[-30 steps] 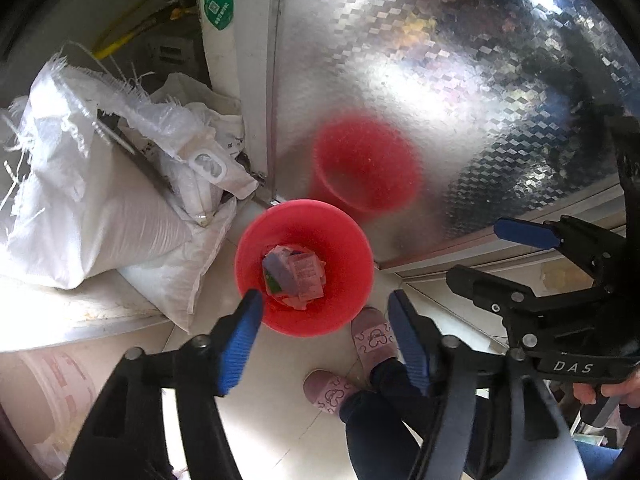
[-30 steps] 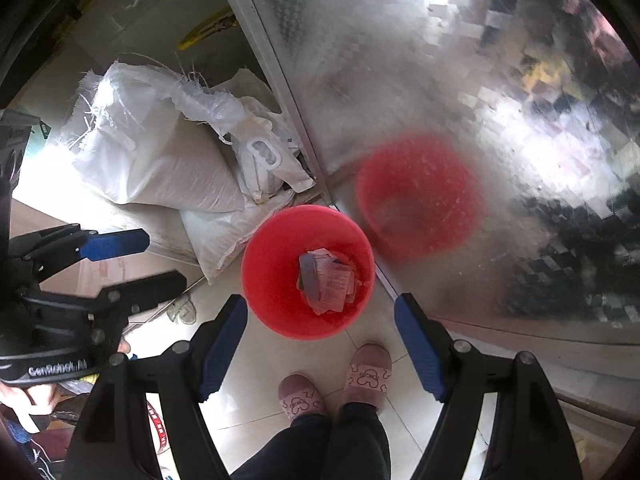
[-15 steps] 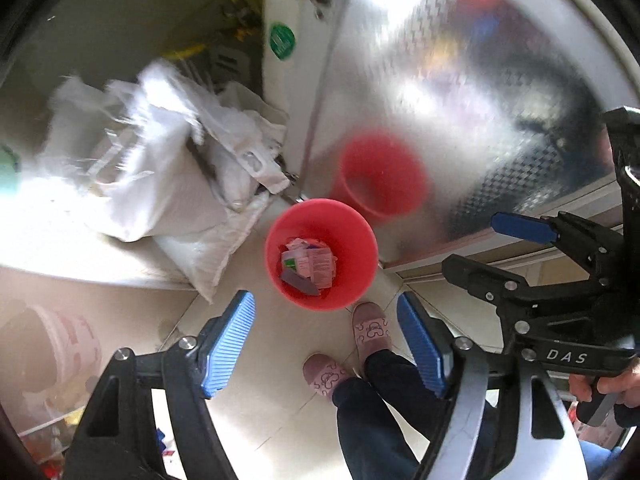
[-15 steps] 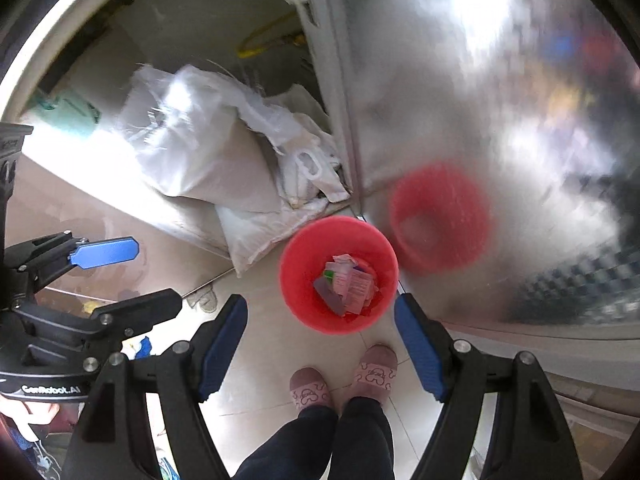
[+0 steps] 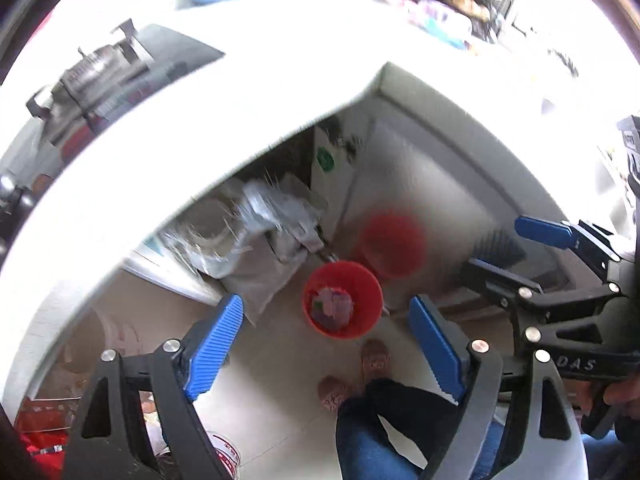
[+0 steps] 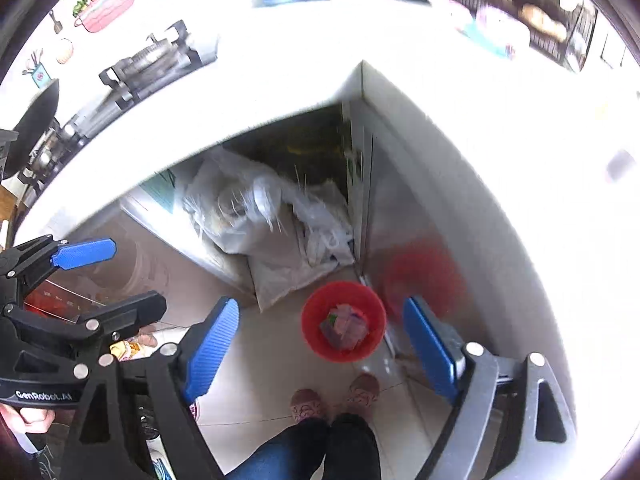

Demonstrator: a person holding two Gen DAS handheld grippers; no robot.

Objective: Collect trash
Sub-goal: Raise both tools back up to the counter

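**A:** Red plastic, round and smooth-walled: that's the small red plastic bucket (image 5: 343, 298) on the pale glossy floor tiles (image 5: 276, 364), tucked into the corner beside the shiny embossed metal cabinet door (image 5: 420, 184). The metal throws back a smeared red blur of it.

**B:** Where's the trash?

**A:** Inside the bucket. A crumpled wad of pinkish and purple paper and wrappers (image 6: 345, 326) lies at the bottom, with a bit of green at 1 edge. The picture is too soft to tell individual pieces.

**B:** And the grippers?

**A:** Both are well above it, pointing down. The left gripper (image 5: 326, 340) has 2 ribbed blue rubber pads on black plastic arms, and its jaws are spreading, wide apart with nothing between them. The right gripper (image 6: 320, 344) has the same ribbed blue pads, and its jaws are also spreading, with nothing between them. In its view the bucket sits framed in the gap, far below.

**B:** What's around it?

**A:** There are crinkly white woven plastic sacks (image 6: 276, 232) with frayed threads, slumped in the dark opening under a bright white countertop (image 5: 200, 112). They lie just left of the bucket. The person's pink patterned slippers (image 6: 334, 400) are on the tiles just in front of it, below dark trousers.
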